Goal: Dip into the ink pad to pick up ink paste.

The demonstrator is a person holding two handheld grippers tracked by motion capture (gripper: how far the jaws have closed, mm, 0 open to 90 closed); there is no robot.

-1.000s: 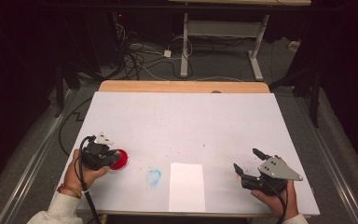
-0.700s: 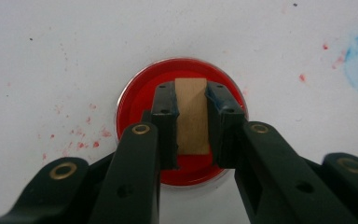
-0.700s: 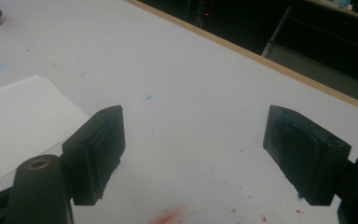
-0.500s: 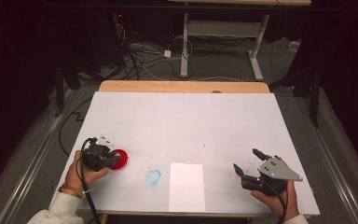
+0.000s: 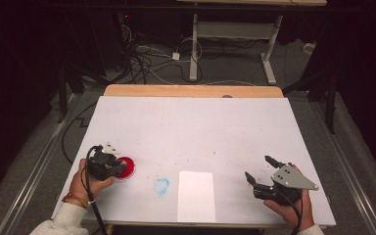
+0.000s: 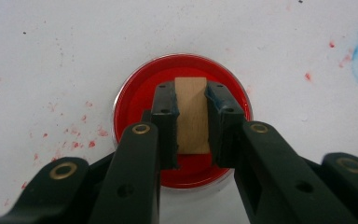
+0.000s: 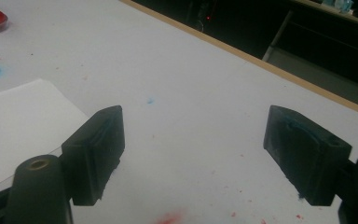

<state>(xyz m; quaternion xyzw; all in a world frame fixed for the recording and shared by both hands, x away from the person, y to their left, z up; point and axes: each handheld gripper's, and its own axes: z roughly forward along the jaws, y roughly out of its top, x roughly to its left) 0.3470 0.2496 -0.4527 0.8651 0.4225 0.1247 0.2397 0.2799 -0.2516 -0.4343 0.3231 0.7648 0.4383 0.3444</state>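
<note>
Jaws of the left gripper (image 6: 191,119) stand closed on a small wooden block (image 6: 192,114), one pad pressed to each of its long sides, so the block's long axis runs straight along the jaws and away from the camera. Block and jaw tips sit directly over the red ink dish (image 6: 182,119), near its middle; the left gripper view does not settle whether the block's lower face touches the red surface or hangs just above it. Red flecks dot the white desk (image 5: 191,127) around the dish.

In the high view the left gripper (image 5: 108,165) and the dish (image 5: 126,167) lie near the desk's front left corner. To their right comes a blue smear (image 5: 161,185), then a blank white sheet of paper (image 5: 196,196), lying lengthwise toward the person.

From the block, the sheet lies to the right and slightly nearer the person, so carrying a stamp there would likely mean a lift clear of the dish rim and a sideways sweep over the blue smear.

Jaws of the right gripper (image 7: 205,158) are spread wide and hold nothing, pointing across the bare desk. It (image 5: 262,176) rests just right of the sheet, nearer to it than the left, perhaps ready to steady the paper.
</note>
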